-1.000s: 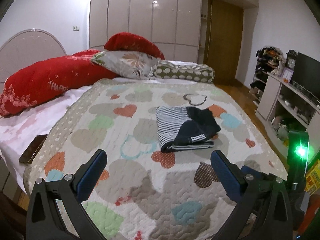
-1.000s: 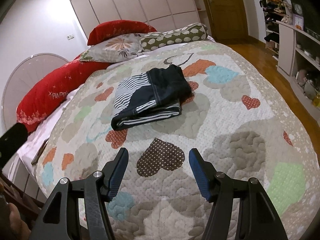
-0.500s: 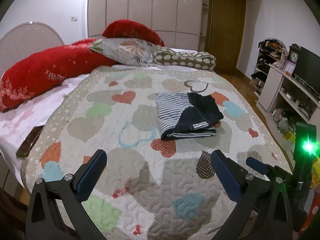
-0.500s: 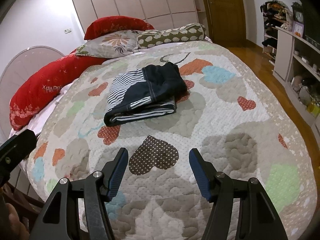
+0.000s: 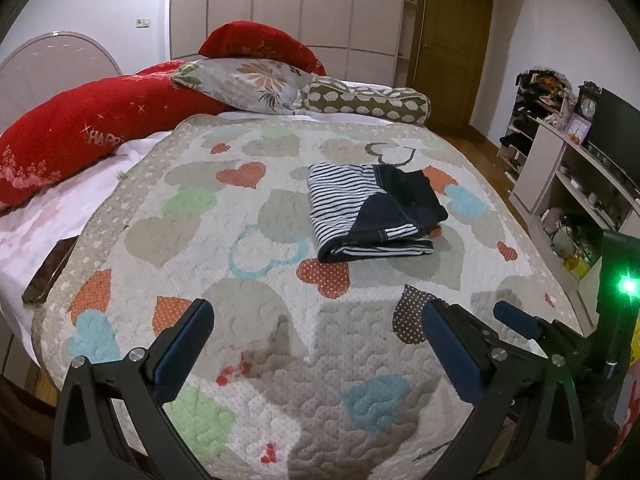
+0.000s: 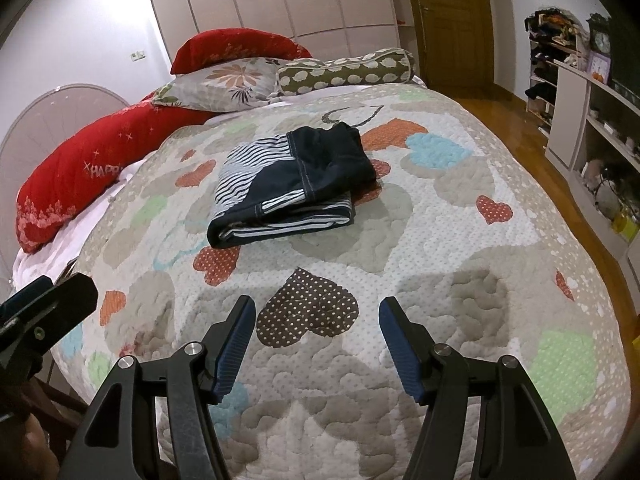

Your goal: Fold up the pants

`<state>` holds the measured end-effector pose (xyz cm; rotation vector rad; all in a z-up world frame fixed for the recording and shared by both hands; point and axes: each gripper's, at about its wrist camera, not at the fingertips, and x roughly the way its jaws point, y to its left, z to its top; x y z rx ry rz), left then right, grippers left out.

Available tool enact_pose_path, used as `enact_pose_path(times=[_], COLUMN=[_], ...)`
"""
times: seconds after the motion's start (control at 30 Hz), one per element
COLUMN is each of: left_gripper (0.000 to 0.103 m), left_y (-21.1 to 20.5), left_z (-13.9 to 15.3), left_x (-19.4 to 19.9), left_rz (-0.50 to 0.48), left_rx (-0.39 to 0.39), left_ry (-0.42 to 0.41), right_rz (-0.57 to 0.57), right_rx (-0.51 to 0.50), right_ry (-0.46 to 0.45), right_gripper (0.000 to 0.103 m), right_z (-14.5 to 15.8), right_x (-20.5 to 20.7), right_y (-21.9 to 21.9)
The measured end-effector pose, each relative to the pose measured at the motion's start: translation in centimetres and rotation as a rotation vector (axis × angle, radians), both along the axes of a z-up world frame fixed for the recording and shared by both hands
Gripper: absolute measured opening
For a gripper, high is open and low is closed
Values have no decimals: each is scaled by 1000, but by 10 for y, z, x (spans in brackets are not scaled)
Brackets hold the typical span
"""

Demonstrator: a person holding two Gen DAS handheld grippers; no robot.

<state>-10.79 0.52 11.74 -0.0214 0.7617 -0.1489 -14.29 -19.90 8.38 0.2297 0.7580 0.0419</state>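
Note:
The pants (image 5: 372, 210), navy with white stripes, lie folded in a compact bundle on the heart-patterned quilt (image 5: 248, 320) in the middle of the bed. They also show in the right wrist view (image 6: 288, 188). My left gripper (image 5: 316, 344) is open and empty, held above the near part of the quilt, well short of the pants. My right gripper (image 6: 316, 340) is open and empty above a brown dotted heart, also short of the pants. The right gripper's fingers (image 5: 516, 318) show at the left wrist view's right edge.
Red pillows (image 5: 80, 132), a floral pillow (image 5: 248, 84) and a spotted bolster (image 5: 364, 100) lie at the head of the bed. A phone (image 5: 50, 270) lies at the bed's left edge. Shelves (image 5: 580, 184) stand along the right wall, a wooden door (image 5: 452, 44) at the back.
Both grippers have drawn back and risen slightly from the bed; the pants appear a little farther away. The pants have not moved. Both jaws stay open.

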Motion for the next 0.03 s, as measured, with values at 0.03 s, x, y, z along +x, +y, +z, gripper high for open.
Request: enact_pose_path(times=[0.03], left_gripper=[103], left_y=[0], left_z=[-2], left_x=[0], left_rz=[-1], left_rx=[-3], left_ry=[5], right_rz=[2], right_rx=[-2], right_ry=[1], right_gripper=[69], right_z=[-1], right_x=[0], right_y=[0])
